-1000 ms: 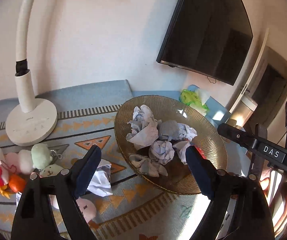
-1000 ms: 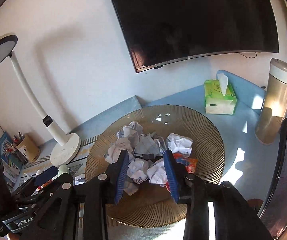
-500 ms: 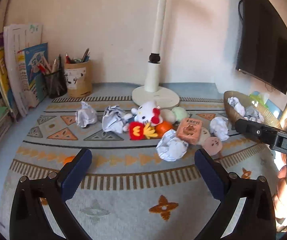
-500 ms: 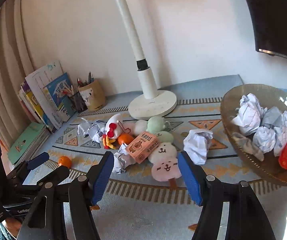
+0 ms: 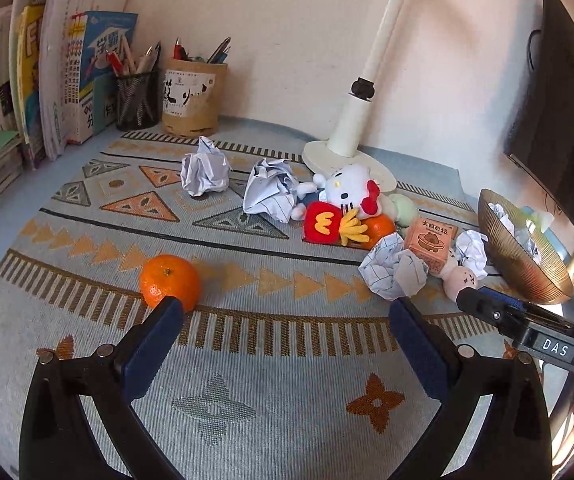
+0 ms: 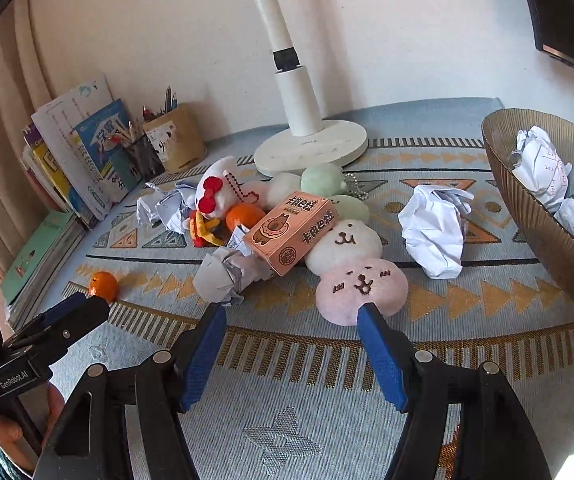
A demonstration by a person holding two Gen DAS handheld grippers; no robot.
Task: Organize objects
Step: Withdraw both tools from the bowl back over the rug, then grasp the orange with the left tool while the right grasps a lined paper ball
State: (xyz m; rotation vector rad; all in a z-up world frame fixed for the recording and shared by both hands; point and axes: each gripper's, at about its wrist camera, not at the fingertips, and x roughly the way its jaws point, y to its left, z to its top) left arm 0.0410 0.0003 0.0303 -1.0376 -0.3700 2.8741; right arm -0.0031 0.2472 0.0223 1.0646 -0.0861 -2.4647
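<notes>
Hovering over mat with right gripper [image 6: 291, 314] half-open and empty, jaws just opening, crumpled paper ball [image 6: 227, 276] lying just ahead-left of its fingertips; left gripper [image 5: 285, 312] gaping wide, empty, farther off.

place: home desk | cues: schoolbooks [image 5: 63, 76], pen cup [image 5: 193, 98] (plush toys [image 6: 351, 264] too)

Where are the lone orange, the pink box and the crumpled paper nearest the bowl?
lone orange [image 5: 169, 280], left wrist view, middle of the peel.
pink box [image 6: 292, 230], right wrist view, top printed face.
crumpled paper nearest the bowl [image 6: 433, 230], right wrist view, centre of the wad.
</notes>
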